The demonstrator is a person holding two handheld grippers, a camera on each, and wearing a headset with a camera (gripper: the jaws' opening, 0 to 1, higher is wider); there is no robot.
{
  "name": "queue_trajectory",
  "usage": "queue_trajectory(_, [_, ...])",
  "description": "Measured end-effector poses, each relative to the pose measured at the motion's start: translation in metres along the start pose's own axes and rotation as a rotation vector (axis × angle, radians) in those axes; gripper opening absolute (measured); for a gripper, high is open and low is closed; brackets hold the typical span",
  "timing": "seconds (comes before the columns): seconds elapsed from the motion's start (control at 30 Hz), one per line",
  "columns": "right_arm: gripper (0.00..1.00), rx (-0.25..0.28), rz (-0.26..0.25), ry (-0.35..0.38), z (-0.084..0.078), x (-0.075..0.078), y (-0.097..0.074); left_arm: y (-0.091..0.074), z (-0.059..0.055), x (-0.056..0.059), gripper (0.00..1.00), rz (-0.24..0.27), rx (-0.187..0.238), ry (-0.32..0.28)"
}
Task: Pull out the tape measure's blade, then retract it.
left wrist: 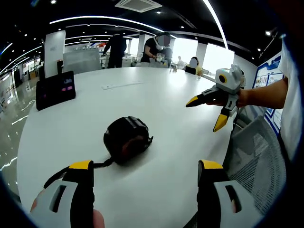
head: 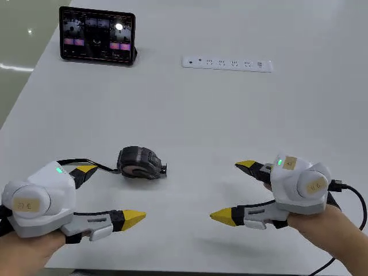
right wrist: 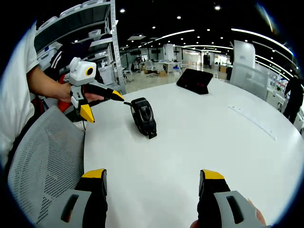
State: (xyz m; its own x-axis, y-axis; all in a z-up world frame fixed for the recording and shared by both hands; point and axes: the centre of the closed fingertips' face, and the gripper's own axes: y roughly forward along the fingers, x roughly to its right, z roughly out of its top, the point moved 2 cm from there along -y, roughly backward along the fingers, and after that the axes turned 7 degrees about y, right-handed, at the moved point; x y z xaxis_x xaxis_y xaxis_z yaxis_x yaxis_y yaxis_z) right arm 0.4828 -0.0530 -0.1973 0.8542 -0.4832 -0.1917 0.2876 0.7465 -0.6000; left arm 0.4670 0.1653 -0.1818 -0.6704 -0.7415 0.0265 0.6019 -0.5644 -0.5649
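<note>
A black tape measure (head: 140,163) lies on the white table (head: 190,109), its blade wound in and a black wrist strap trailing to the left. My left gripper (head: 112,192) hovers open just in front and left of it, with nothing between the yellow-tipped jaws. In the left gripper view the tape measure (left wrist: 126,138) sits ahead of the open left gripper (left wrist: 146,166). My right gripper (head: 234,191) is open too, well to the right of the tape measure. The right gripper view has the tape measure (right wrist: 144,116) further off, beyond the open right gripper (right wrist: 153,174).
A dark tablet (head: 97,34) stands propped at the far left of the table. A white power strip (head: 226,63) lies at the back. A grey mesh chair (right wrist: 45,156) stands by the table's near edge. People stand at a distant bench (left wrist: 156,47).
</note>
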Motion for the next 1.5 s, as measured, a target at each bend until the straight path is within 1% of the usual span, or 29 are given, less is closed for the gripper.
queue_trajectory(0.07, [0.79, 0.007, -0.003, 0.012, -0.001, 0.000, -0.003, -0.003, 0.000, 0.002, 0.89, -0.002, 0.010, -0.005])
queue_trajectory(0.13, [0.80, 0.008, -0.010, 0.012, -0.003, 0.000, -0.005, -0.004, -0.002, 0.002, 0.89, 0.000, 0.005, -0.003])
queue_trajectory(0.43, [0.85, 0.027, -0.035, 0.035, -0.008, -0.001, -0.016, -0.012, -0.008, 0.003, 0.90, -0.002, 0.006, -0.006])
queue_trajectory(0.73, [0.90, 0.039, -0.057, 0.059, -0.014, 0.002, -0.026, -0.014, -0.009, -0.001, 0.91, -0.004, 0.010, -0.003])
queue_trajectory(0.83, [0.90, 0.042, -0.065, 0.067, -0.016, 0.003, -0.029, -0.015, -0.010, -0.003, 0.92, -0.001, 0.013, -0.011])
queue_trajectory(0.97, [0.92, 0.052, -0.070, 0.076, -0.017, 0.004, -0.033, -0.016, -0.011, -0.003, 0.92, -0.002, 0.012, -0.013])
queue_trajectory(1.2, [0.94, 0.047, -0.080, 0.081, -0.024, 0.004, -0.037, -0.017, -0.012, -0.002, 0.92, -0.006, 0.011, -0.011])
queue_trajectory(1.5, [0.94, 0.049, -0.092, 0.087, -0.028, 0.005, -0.041, -0.018, -0.011, -0.001, 0.92, -0.013, 0.012, -0.003])
